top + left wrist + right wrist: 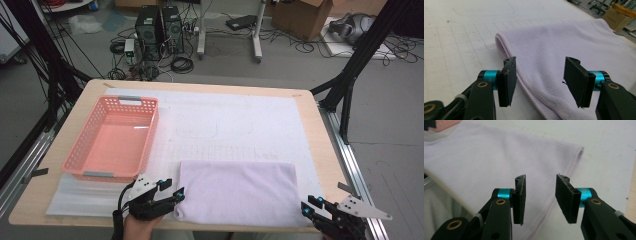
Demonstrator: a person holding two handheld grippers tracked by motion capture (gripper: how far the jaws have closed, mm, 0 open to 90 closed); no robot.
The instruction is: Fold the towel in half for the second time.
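Lying flat near the front edge of the table, the folded lilac towel sits at 6 o'clock from the table's centre, on the white mat. The left gripper rests at the towel's 9 o'clock end, just beside its folded corner. In the left gripper view its jaws stand apart, the towel's hemmed edge beneath the gap, with neither pad pressing on cloth. The right gripper sits at the towel's 4 o'clock corner, just off the cloth. In the right gripper view its jaws are also parted, with the hem below them, unheld. The pink basket stands at 10 o'clock, apart from the towel.
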